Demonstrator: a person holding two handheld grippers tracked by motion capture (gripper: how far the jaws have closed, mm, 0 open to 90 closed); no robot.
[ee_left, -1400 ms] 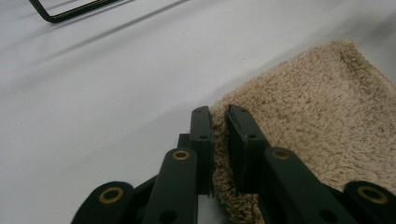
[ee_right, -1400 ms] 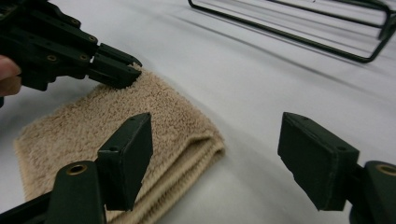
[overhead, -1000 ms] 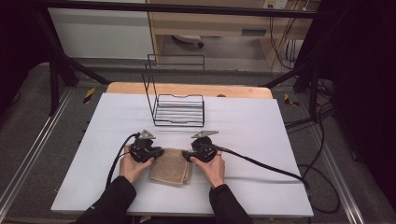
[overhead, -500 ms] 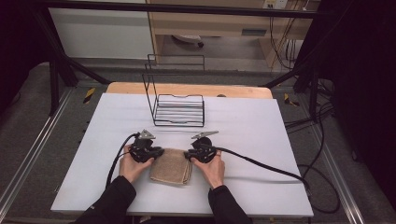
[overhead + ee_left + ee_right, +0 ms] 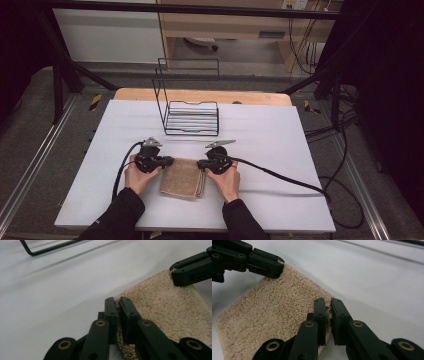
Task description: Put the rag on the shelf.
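A folded beige towel point(image 5: 182, 178) lies flat on the white table point(image 5: 260, 145), near its front edge. My left gripper point(image 5: 169, 161) is shut on the towel's far left corner, and its own view shows the terry edge point(image 5: 119, 315) pinched between the black jaws. My right gripper point(image 5: 201, 163) is shut on the far right corner, where the towel point(image 5: 269, 315) spreads out to the left of its jaws. Across the towel, each gripper view shows the other gripper: the right one point(image 5: 191, 268) and the left one point(image 5: 262, 263).
A black wire rack point(image 5: 191, 115) stands behind the towel toward the table's far edge, its base wire point(image 5: 47, 248) in the left gripper view. Cables point(image 5: 285, 177) trail from both grippers across the table. A wooden board point(image 5: 200, 95) edges the far side.
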